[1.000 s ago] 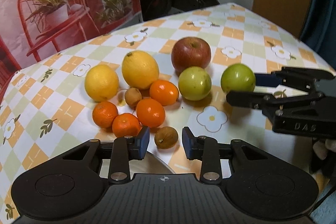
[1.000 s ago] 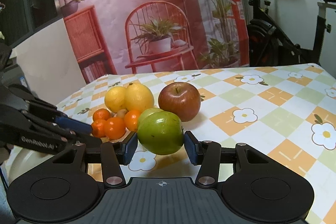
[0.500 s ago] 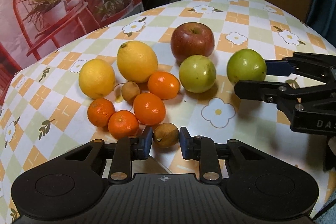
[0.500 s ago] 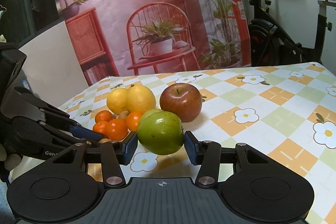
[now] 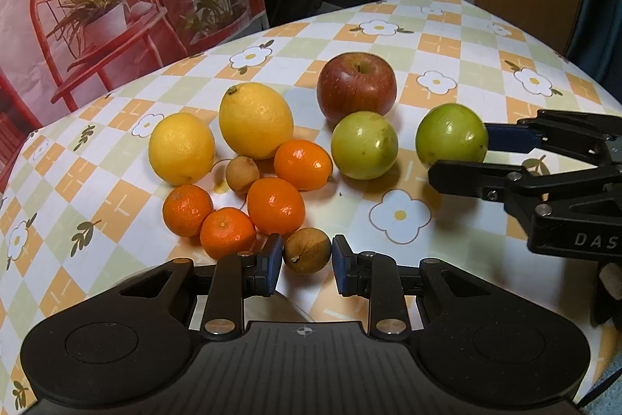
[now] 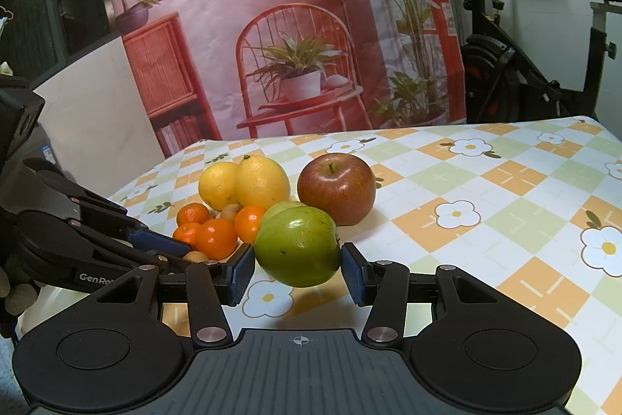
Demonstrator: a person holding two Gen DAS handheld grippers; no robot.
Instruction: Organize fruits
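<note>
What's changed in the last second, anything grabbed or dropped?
The left gripper moved forward so the small brown fruit now sits between its open fingers, not yet clamped. The right gripper still holds the green apple, apparently carried slightly right, away from the pile. Nothing was released; the other fruit stayed put.

A checkered floral tablecloth [image 5: 447, 41] carries lemons [image 5: 255, 119], oranges [image 5: 275, 205] and apples [image 5: 356, 86].

A home room. An exercise bike [image 6: 544, 65] stands behind the worktop [image 6: 505, 189], which wears a flowered checked cloth. A printed backdrop [image 6: 272, 26] of chair and plants hangs alongside.
</note>
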